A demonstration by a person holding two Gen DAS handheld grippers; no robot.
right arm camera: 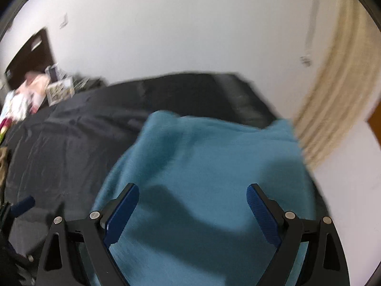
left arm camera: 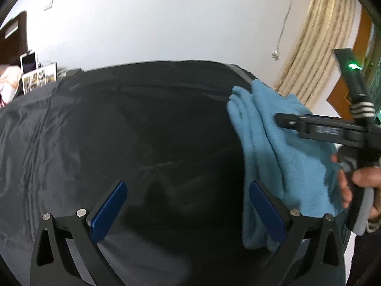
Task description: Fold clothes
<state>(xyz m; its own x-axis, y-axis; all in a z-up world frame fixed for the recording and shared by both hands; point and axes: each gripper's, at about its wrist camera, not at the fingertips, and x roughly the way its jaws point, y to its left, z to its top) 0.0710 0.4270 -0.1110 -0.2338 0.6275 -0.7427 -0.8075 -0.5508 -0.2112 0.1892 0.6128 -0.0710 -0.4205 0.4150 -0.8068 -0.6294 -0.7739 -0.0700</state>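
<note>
Folded blue fleece garment [right arm camera: 202, 166] lies at the dark-sheeted bed's [left arm camera: 95, 131] right edge — apparently set aside as done; left gripper [left arm camera: 188, 212] and right gripper [right arm camera: 193, 214] both spread wide, holding nothing.

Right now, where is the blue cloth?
The blue cloth lies on the dark bedsheet, at the bed's right side near the beige curtain, directly beneath the open right gripper.

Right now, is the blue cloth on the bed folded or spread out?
Folded. The blue cloth lies bunched in stacked layers on the dark sheet, its doubled edges showing in the left wrist view.
</note>
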